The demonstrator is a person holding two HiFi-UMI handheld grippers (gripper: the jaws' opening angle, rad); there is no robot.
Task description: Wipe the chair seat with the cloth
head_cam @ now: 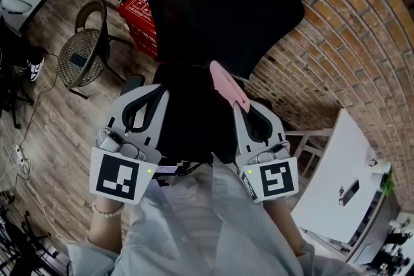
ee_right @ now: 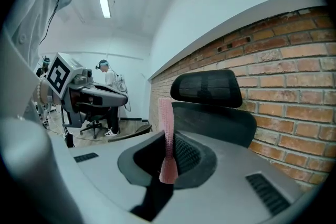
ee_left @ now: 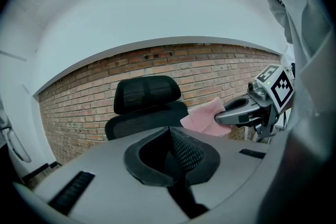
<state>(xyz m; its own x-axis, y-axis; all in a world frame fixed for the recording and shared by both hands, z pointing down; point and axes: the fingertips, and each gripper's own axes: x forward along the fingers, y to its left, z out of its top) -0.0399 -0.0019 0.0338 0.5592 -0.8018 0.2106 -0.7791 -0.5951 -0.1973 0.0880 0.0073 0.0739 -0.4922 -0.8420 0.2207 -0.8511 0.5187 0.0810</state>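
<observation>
A black mesh office chair (head_cam: 226, 3) stands against the brick wall, its back and headrest facing me, and its dark seat (head_cam: 191, 123) lies between my two grippers. My right gripper (head_cam: 238, 106) is shut on a pink cloth (head_cam: 228, 84), which sticks up from its jaws above the seat. In the right gripper view the cloth (ee_right: 167, 134) stands edge-on in the right gripper (ee_right: 168, 165), in front of the chair (ee_right: 210, 102). My left gripper (head_cam: 158, 92) is shut on nothing at the seat's left. The left gripper view shows the left gripper (ee_left: 170, 134), the chair (ee_left: 147, 107), the cloth (ee_left: 205, 118) and the right gripper (ee_left: 223, 118).
A brick wall (head_cam: 349, 42) runs behind the chair. A wicker chair (head_cam: 81, 55) and a red crate (head_cam: 139, 19) stand on the wooden floor at the left. A white table (head_cam: 339, 184) is close on the right. A person (ee_right: 107, 76) stands far off.
</observation>
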